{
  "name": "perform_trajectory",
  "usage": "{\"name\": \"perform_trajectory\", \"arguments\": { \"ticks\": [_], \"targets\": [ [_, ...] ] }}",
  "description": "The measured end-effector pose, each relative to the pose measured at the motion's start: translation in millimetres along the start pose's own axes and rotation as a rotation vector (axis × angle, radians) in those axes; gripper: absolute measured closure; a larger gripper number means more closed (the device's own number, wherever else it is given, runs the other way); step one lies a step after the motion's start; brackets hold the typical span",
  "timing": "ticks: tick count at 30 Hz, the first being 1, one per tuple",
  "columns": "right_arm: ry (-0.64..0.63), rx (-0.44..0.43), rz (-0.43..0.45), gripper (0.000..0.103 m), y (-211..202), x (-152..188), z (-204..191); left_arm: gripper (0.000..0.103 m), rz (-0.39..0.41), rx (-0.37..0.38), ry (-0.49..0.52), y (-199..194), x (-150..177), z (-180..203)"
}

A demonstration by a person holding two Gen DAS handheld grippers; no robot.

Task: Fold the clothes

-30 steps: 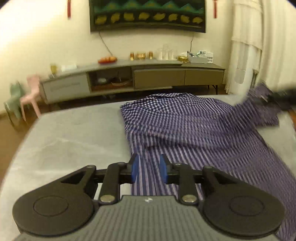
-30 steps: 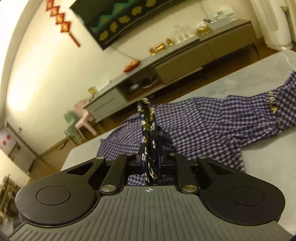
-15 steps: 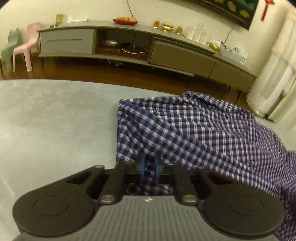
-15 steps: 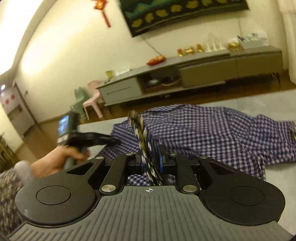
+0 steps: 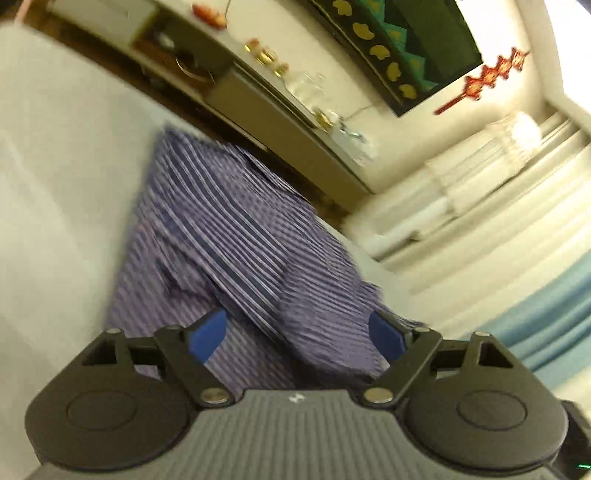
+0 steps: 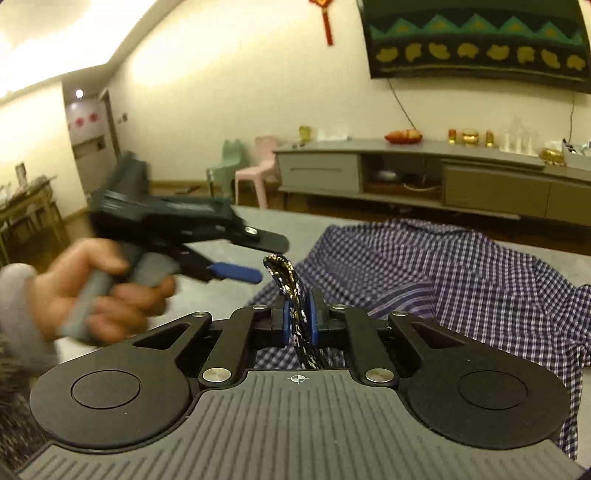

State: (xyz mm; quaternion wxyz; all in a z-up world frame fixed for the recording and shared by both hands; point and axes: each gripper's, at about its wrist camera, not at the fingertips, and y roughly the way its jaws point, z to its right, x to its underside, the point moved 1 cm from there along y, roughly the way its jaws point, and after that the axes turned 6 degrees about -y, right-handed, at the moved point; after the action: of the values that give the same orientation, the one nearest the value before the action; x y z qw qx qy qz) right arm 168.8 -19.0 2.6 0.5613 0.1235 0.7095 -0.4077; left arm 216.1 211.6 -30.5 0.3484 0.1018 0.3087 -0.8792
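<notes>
Shirt (image 6: 461,273), soft rumpled purple check, patterned edge pinched in right gripper (image 6: 298,321), left gripper (image 5: 297,336) just sprung wide, seemingly empty.

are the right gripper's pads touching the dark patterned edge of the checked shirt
Touching. The right wrist view shows the right gripper with jaws closed, blue pads pressed on both sides of the dark patterned edge of the checked shirt.

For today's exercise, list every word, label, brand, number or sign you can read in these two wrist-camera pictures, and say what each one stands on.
No readable text in either view.
Right gripper housing: a small crosshair mark, no letters.
Left gripper housing: a small white mark, too blurred to read.
Wall hanging: zigzag and yellow shapes only, no words.
Red ornament on the wall: no characters legible.
Door with red decorations: too small to read.
</notes>
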Motion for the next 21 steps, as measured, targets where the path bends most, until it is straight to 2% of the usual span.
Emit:
{"name": "perform_trajectory", "arguments": {
  "ticks": [3, 6, 11, 13, 15, 16, 17, 19, 21],
  "targets": [
    [-0.006, 0.001, -0.004, 0.097, 2, 4, -9, 0.01, -0.002, 0.096, -0.057, -6, 21, 2],
    [-0.032, -0.032, 0.011, 0.097, -2, 7, -22, 0.003, -0.011, 0.18, -0.101, -3, 33, 0],
    [-0.116, -0.099, 0.035, 0.099, -8, 10, -45, 0.002, -0.081, 0.227, -0.107, 18, 30, -11],
    [-0.132, -0.121, 0.04, 0.099, -10, 11, -49, 0.005, -0.098, 0.25, -0.108, 29, 28, -15],
    [-0.146, -0.143, 0.043, 0.099, -11, 11, -53, 0.025, -0.119, 0.264, -0.098, 37, 27, -18],
    [-0.152, -0.152, 0.045, 0.099, -12, 11, -55, 0.054, -0.131, 0.266, -0.087, 40, 26, -19],
    [-0.158, -0.159, 0.045, 0.099, -12, 12, -57, 0.078, -0.142, 0.255, -0.068, 41, 26, -17],
    [-0.175, -0.176, 0.049, 0.099, -12, 14, -61, 0.093, -0.13, 0.209, -0.02, 37, 26, -13],
    [-0.191, -0.195, 0.053, 0.099, -13, 16, -65, 0.097, -0.078, 0.174, 0.018, 23, 27, -9]
  ]
}}
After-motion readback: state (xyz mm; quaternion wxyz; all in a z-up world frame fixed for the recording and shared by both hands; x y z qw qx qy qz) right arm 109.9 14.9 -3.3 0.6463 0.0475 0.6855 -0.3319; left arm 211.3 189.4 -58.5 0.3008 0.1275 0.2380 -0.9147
